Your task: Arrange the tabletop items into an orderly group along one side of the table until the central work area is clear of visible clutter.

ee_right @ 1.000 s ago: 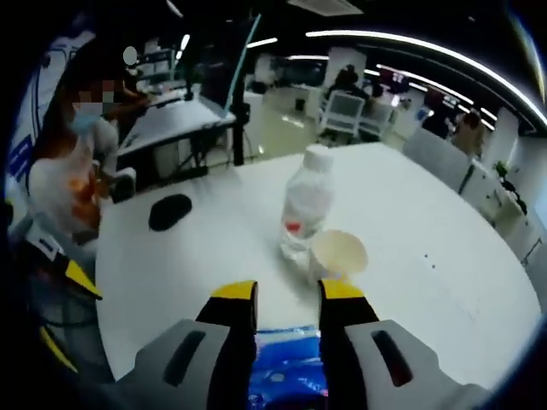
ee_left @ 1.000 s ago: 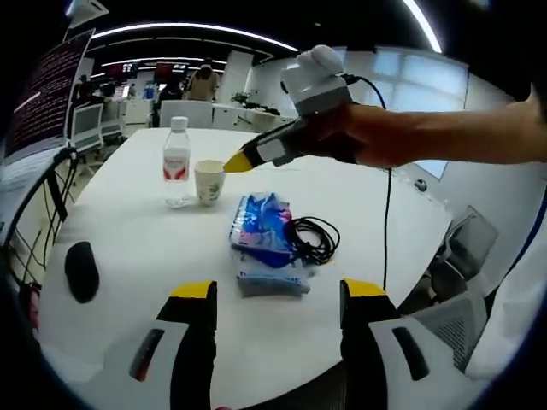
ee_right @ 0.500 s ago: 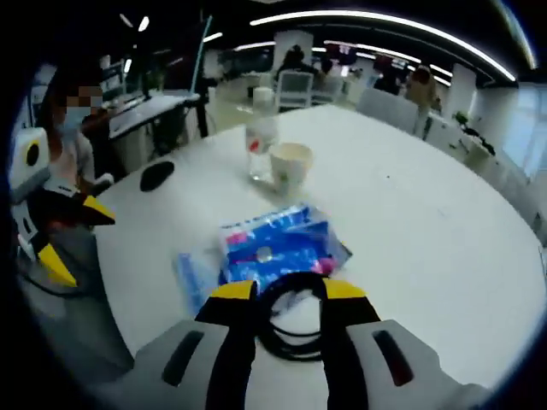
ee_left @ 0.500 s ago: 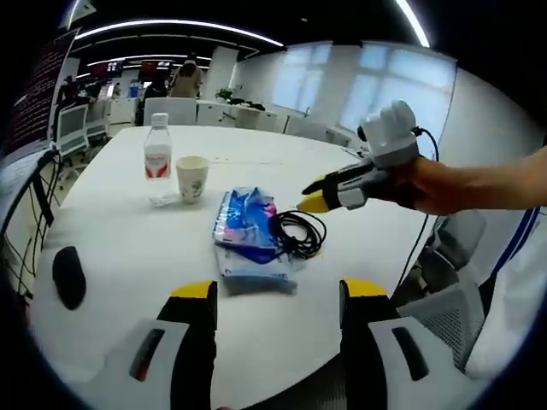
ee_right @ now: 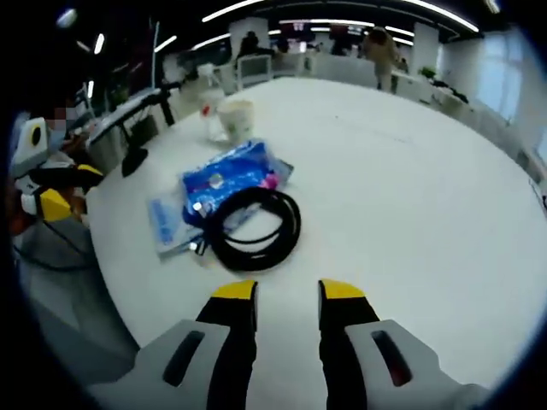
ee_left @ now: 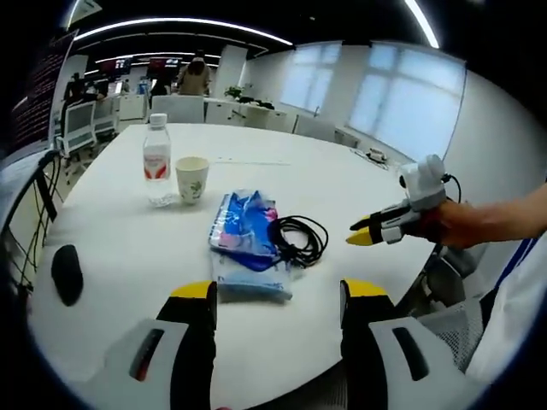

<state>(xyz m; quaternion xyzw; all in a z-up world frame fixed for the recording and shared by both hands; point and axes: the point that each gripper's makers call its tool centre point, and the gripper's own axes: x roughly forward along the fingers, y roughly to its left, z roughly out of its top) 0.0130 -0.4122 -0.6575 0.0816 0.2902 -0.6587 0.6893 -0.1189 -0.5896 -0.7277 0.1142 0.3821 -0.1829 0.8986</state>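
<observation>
Coiled cable (ee_right: 253,229) beyond parted, empty jaws

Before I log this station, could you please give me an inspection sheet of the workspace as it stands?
Surface: white table, items near its middle.
Job's things: water bottle upright beside paper cup; blue packets stacked flat; black mouse apart, near the edge.
Clutter: nothing seen beyond these.
Grippers: left gripper open, empty; right gripper open, empty, short of the cable.
Cables: black coiled cable against the packets.
Surroundings: open office, chairs, people behind.
</observation>
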